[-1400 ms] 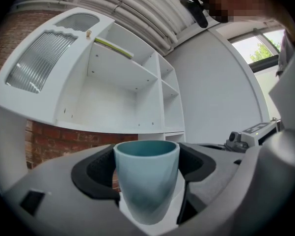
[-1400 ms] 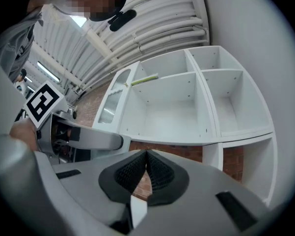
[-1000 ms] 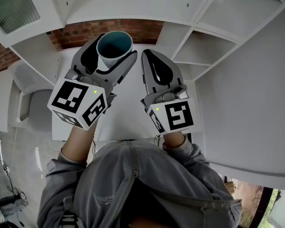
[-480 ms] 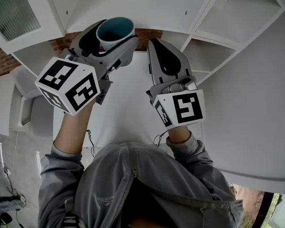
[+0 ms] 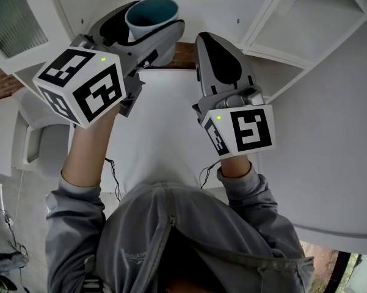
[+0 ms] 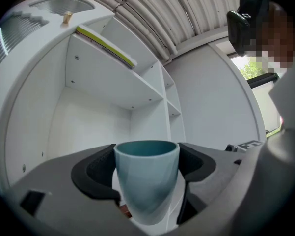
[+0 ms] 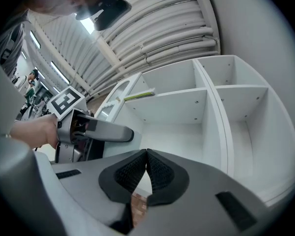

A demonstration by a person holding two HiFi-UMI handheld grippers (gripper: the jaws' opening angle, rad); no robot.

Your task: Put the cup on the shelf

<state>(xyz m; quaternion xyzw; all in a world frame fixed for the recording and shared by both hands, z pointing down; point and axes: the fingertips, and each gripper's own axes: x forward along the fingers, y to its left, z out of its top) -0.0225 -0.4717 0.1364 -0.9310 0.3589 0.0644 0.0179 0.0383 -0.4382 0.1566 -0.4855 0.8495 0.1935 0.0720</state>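
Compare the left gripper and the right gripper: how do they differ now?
The left gripper is clamped wide on the upright teal cup; the right gripper is shut and empty. The left gripper reaches further toward the shelf than the right gripper. Both are grey with black pads.

cup [image 6: 146,186]: teal, smooth, faint satin sheen | shelf [image 6: 100,77]: white board, smooth, matt | left hand-held gripper [image 6: 147,154]: grey matt plastic shell, black ribbed pads [image 6: 95,173] | brick wall [image 5: 184,52]: red, rough | sweatshirt [image 5: 171,237]: grey knit cloth, matt
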